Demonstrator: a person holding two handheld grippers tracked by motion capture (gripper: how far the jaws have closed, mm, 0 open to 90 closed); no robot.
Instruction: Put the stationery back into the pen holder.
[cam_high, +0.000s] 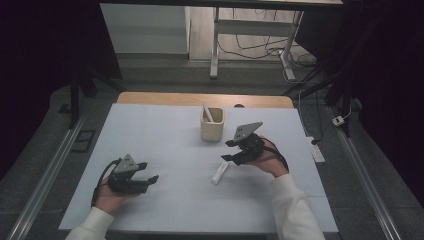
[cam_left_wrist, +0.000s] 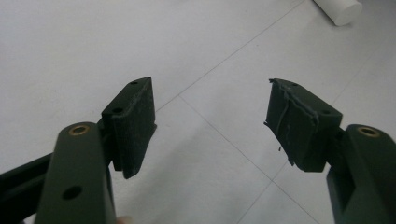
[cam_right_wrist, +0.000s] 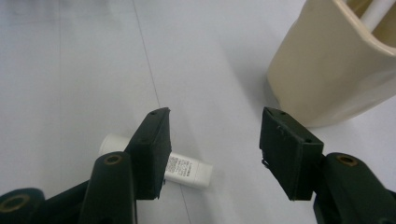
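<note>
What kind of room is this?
Probably a lab or workshop set up for recording. A table under a white cover sits in a dark surround, loose cables trail across the floor behind, and a person holds camera-carrying grippers, left gripper and right gripper.

Desk legs (cam_high: 215, 45), cables (cam_high: 260, 50) — perhaps a power strip (cam_high: 317, 150).

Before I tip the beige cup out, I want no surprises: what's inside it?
One white stick-like item leans inside the beige cup, its top poking above the rim. The cup's walls hide its lower end and the bottom, so anything else in there cannot be seen.
</note>
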